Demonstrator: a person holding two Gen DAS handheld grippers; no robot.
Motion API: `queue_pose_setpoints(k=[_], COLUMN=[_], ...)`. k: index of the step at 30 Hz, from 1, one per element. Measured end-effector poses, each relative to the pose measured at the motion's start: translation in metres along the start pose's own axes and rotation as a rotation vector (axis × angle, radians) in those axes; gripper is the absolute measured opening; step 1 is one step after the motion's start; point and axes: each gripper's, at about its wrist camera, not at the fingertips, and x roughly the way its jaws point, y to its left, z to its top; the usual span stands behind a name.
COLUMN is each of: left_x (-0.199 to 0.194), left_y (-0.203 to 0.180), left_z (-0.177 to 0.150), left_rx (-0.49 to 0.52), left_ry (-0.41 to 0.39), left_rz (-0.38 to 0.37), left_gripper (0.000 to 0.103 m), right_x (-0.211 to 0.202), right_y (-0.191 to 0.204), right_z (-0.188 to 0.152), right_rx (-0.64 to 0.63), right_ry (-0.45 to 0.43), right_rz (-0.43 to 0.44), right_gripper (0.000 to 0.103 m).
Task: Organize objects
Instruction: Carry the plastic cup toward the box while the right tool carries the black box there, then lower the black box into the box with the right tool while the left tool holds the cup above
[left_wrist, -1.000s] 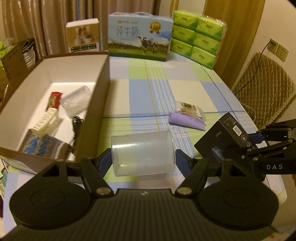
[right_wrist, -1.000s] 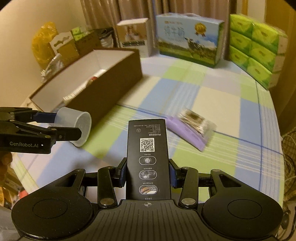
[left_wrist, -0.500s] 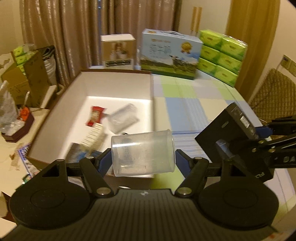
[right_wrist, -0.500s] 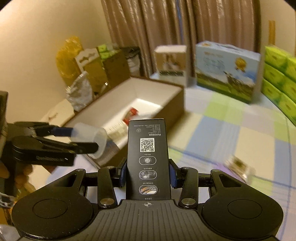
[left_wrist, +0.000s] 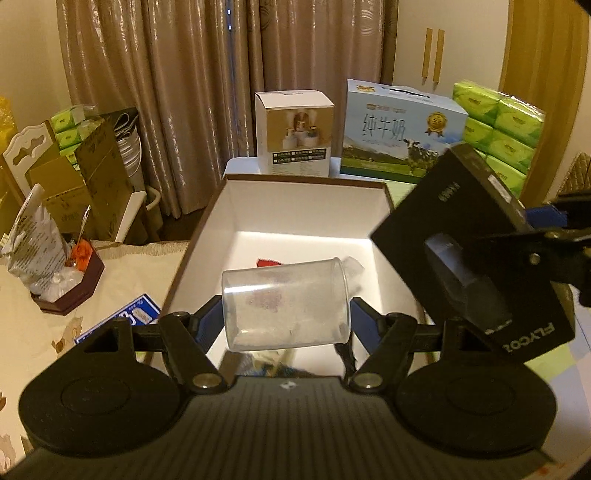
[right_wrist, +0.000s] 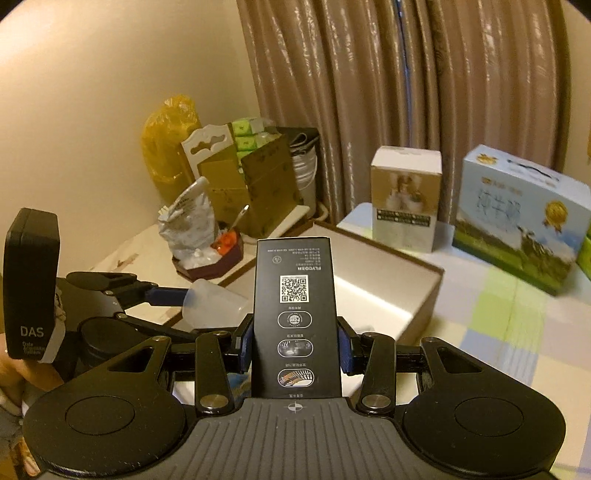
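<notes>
My left gripper (left_wrist: 286, 319) is shut on a clear plastic cup (left_wrist: 284, 303) that lies sideways between its pads, above the near end of the open brown storage box (left_wrist: 306, 218) with a white inside. My right gripper (right_wrist: 293, 349) is shut on a tall black box (right_wrist: 297, 317) with a QR code, held upright over the box's near right side. In the left wrist view the black box (left_wrist: 469, 251) hangs at the right. In the right wrist view the cup (right_wrist: 216, 304) and left gripper show at the left. A red packet (left_wrist: 267, 263) lies inside the storage box, mostly hidden by the cup.
A white product box (left_wrist: 295, 134), a blue milk carton (left_wrist: 400, 136) and green tissue packs (left_wrist: 498, 129) stand at the table's far end before curtains. Left of the table a side surface holds a brown tray (left_wrist: 70, 284), a foil bag (left_wrist: 35, 240) and cardboard boxes (left_wrist: 88, 177).
Both grippers have moved left and upward from the checked tablecloth to above the storage box, still holding the cup and the black box. The purple packet has left both views.
</notes>
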Motion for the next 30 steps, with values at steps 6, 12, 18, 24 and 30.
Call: queue_pose_setpoints(k=[6, 12, 18, 24, 30], left_x=[0.037, 0.074, 0.109, 0.137, 0.160], left_y=[0.017, 0.026, 0.031, 0.031, 0.033], left_z=[0.020, 0.037, 0.050, 0.057, 0.058], left_rx=[0.018, 0.039, 0.046, 0.049, 0.043], left_ry=[0.022, 0.042, 0.072, 0.100, 0.129], left_rz=[0.010, 0.005, 0.002, -0.008, -0.010], left_gripper=[0.069, 0.069, 0.069, 0.069, 0.069], right_x=[0.044, 0.081, 0.115, 0.145, 0.170], right_y=[-0.014, -0.037, -0.059, -0.076, -0.083], right_z=[0.021, 0.042, 0.051, 0.050, 0.046], right_rx=[-0.020, -0.053, -0.102, -0.159, -0.258], right_ry=[0.021, 0.028, 0.057, 0.091, 0.120], right_rz=[-0.022, -0.038, -0.069, -0.084, -0.090], right_gripper=[0.040, 0.040, 0.040, 0.040, 0.040])
